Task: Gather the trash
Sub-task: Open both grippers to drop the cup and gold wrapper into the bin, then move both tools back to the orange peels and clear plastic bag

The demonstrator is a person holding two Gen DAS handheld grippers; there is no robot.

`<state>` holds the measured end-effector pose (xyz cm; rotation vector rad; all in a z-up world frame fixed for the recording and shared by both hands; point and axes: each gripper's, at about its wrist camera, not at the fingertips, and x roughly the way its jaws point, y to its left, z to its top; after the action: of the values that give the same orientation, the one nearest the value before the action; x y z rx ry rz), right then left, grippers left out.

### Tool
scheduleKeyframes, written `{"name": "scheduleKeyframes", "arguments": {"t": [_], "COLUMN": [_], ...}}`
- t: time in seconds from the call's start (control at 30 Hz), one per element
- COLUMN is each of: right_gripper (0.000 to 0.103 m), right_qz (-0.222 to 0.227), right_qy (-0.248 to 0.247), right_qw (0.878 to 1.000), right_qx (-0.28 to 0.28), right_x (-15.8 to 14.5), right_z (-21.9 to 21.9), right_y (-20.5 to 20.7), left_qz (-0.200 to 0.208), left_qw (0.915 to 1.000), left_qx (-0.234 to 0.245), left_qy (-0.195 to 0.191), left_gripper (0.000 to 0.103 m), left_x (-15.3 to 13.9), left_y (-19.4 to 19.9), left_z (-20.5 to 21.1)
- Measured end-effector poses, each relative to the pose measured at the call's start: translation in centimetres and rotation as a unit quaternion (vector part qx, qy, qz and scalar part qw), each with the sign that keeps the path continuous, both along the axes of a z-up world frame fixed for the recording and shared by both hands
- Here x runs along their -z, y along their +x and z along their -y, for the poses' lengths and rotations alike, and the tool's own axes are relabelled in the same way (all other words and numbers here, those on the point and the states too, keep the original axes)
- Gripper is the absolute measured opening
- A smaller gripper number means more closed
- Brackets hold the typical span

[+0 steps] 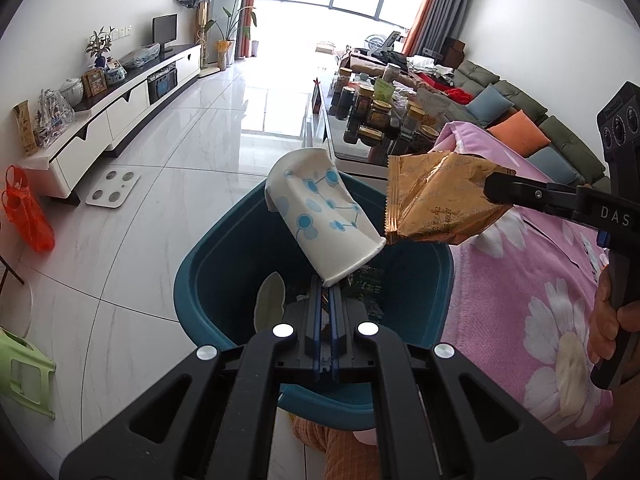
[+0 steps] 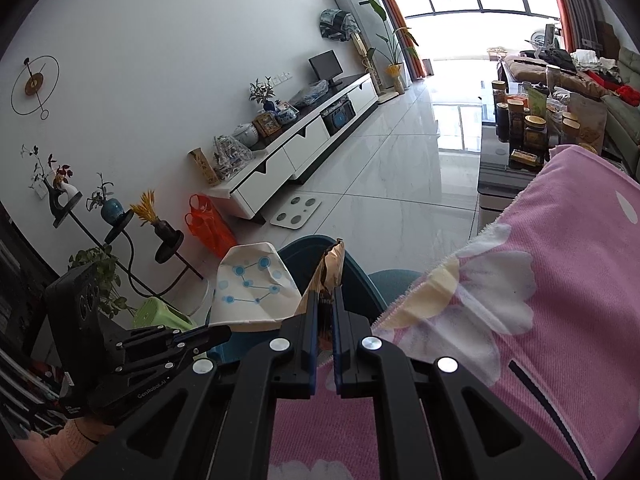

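Left claw [image 1: 326, 286]: closed on the rim of a crushed cup [image 1: 320, 212], above the bin [image 1: 216, 280].
Right claw [image 2: 325, 300]: closed on a gold wrapper [image 1: 436, 204], beside the cup, over the bin's edge.

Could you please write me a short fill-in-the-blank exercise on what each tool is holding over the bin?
1. The left tool pinches a crushed paper ____ with blue dots.
2. The right tool grips a ____-coloured snack wrapper.
3. Both items hang above a teal ____.

Missing words: cup; gold; bin
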<state>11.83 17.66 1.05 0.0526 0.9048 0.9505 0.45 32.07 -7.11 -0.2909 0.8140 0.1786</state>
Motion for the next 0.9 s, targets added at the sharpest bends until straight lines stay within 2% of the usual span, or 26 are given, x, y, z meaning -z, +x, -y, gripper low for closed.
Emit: {"name": "scheduleKeyframes", "arguments": {"t": [0.2,0.37,0.4,0.6,0.73,0.9], "right_gripper": [0.007,0.02,0.02,0.024,0.029,0.031], "right_qz": [-0.008,-0.017,-0.022,-0.018,-0.02,-0.014], "right_qy": [-0.022,-0.042,-0.043,-0.037,-0.029,-0.011], "right_qw": [1.0,0.999,0.999,0.999,0.999,1.0], "right_qx": [-0.01,-0.011,-0.011,-0.007,-0.004,0.0], "right_x": [0.8,1.9,2.0,1.8,1.7,0.8], "right_z": [-2.5,-4.1,-4.2,-3.3,-2.0,0.2], "right_y": [0.4,0.8,0.8,0.5,0.5,-0.1], "left_qz": [-0.026,-0.037,-0.039,-0.034,-0.025,-0.002], "left_qw": [0.9996,0.9993,0.9992,0.9994,0.9996,1.0], "left_qx": [0.002,-0.002,-0.003,-0.01,-0.01,-0.002], "left_qy": [0.01,0.007,0.005,-0.003,-0.004,0.002], "left_gripper": [0.004,0.005,0.005,0.005,0.007,0.01], "left_x": [1.4,2.5,2.7,3.6,3.2,2.2], "left_y": [1.4,2.6,2.7,2.9,2.4,1.4], "left_z": [-0.5,-1.3,-1.4,-1.8,-1.4,-0.8]}}
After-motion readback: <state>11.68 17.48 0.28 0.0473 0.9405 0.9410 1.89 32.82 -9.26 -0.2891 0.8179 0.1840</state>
